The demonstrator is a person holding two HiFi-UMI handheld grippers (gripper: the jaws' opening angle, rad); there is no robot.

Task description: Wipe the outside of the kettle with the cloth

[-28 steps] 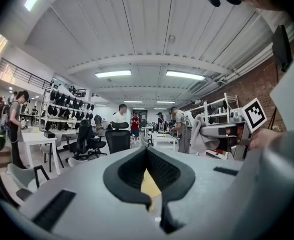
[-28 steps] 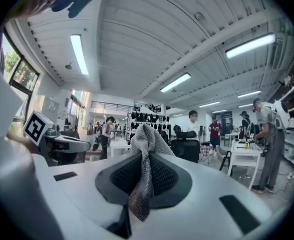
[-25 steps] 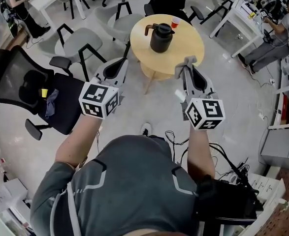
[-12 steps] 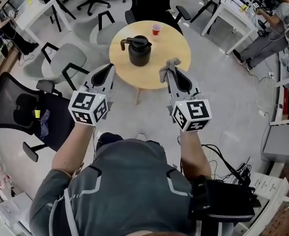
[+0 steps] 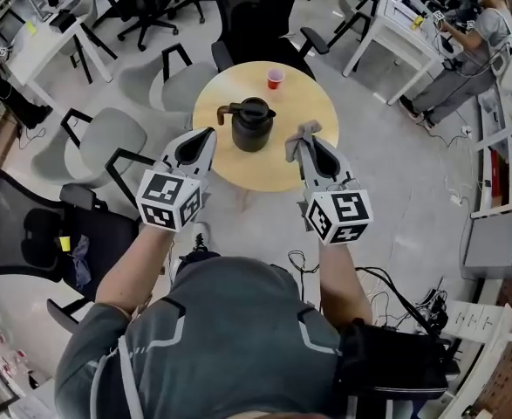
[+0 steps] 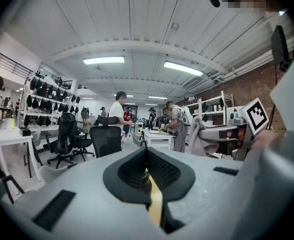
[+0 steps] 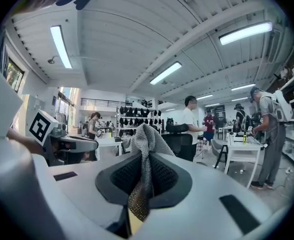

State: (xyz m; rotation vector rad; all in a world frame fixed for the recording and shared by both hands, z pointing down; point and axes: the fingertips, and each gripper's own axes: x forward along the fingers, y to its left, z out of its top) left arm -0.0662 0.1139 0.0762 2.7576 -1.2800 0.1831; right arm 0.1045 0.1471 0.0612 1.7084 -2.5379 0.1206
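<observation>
A black kettle point(image 5: 252, 125) with a brown handle on its left stands on a round wooden table point(image 5: 312, 107). In the head view my left gripper point(image 5: 208, 134) is over the table's near left edge, shut with nothing in it. Its jaws point(image 6: 147, 153) meet in the left gripper view. My right gripper point(image 5: 297, 141) is over the near right edge, shut on a grey cloth point(image 5: 303, 134). The cloth point(image 7: 145, 134) sticks up out of the jaws in the right gripper view. The kettle sits just beyond and between the two grippers, touching neither.
A red cup point(image 5: 276, 78) stands behind the kettle. Grey chairs point(image 5: 107, 133) and a black mesh chair point(image 5: 24, 230) stand to the left, and another black chair point(image 5: 256, 24) is behind the table. White desks with a seated person point(image 5: 469, 55) are at the right. Cables point(image 5: 386, 282) lie on the floor.
The table and kettle have come closer as the person walked up. Both grippers have moved forward together and now reach over the table's near edge. The cloth stays in the right gripper.
</observation>
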